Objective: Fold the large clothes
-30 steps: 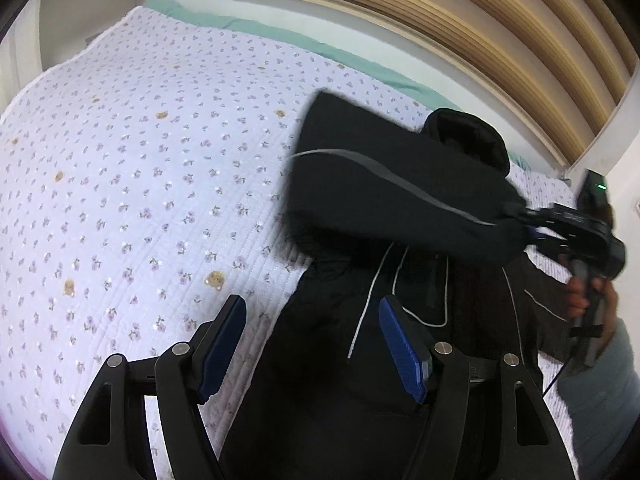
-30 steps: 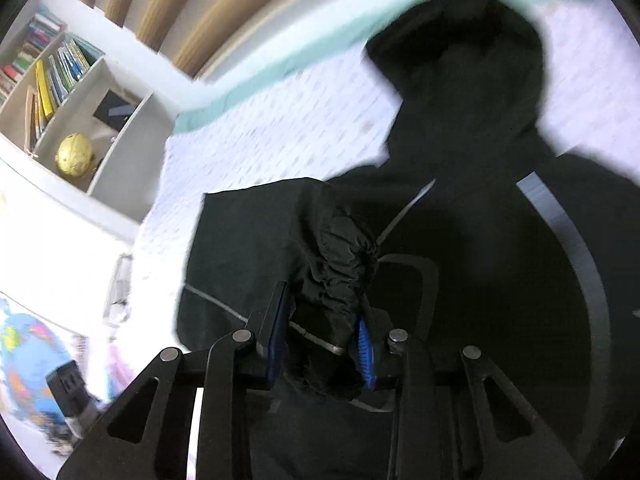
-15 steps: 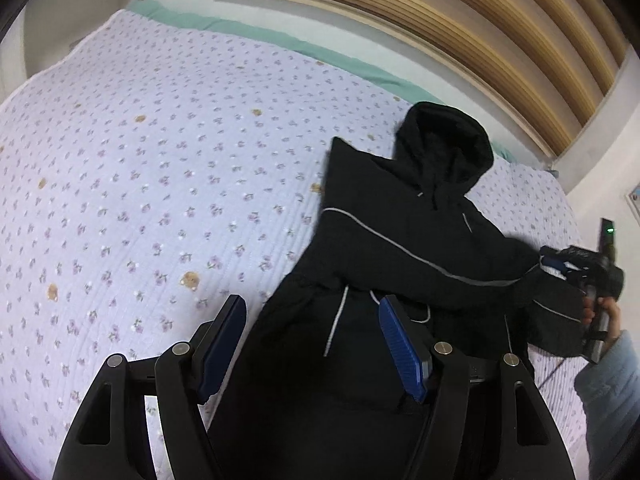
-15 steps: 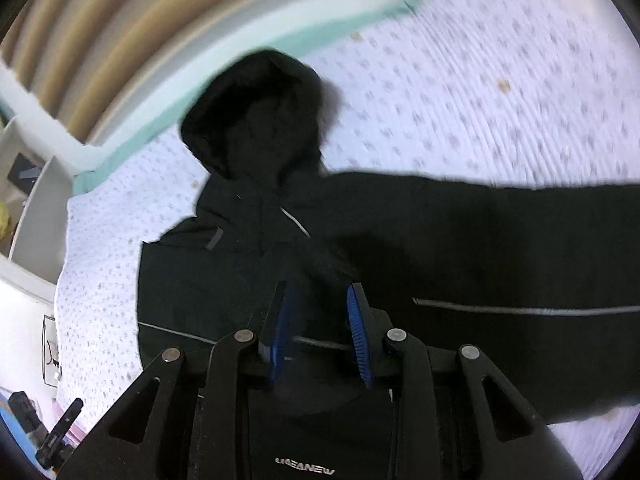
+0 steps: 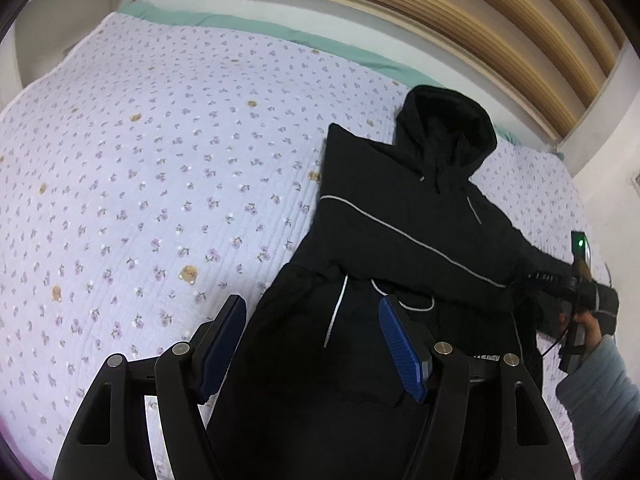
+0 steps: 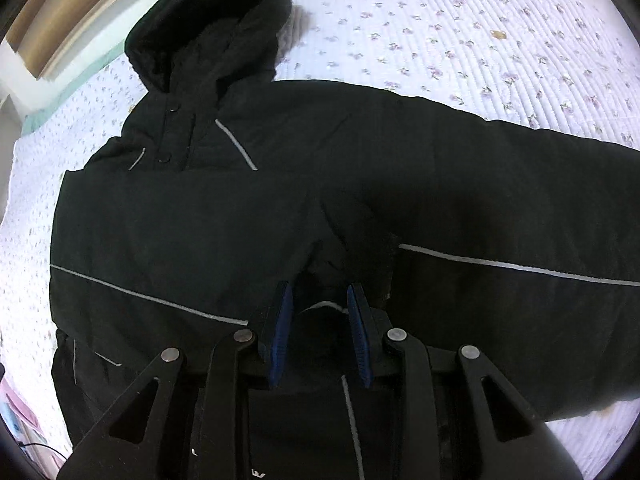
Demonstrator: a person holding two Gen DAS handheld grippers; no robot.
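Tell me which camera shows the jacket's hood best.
The right wrist view: the hood fills the upper left, close, with its dark opening and collar snaps visible. The left wrist view shows it smaller and farther off, though whole.

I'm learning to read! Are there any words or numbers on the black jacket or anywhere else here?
Nothing reads clearly.
White print low on the black jacket: cut off at the picture's edge, unreadable.
Small white label on the jacket front: too blurred.
Tiny white letters on the sleeve: too small.
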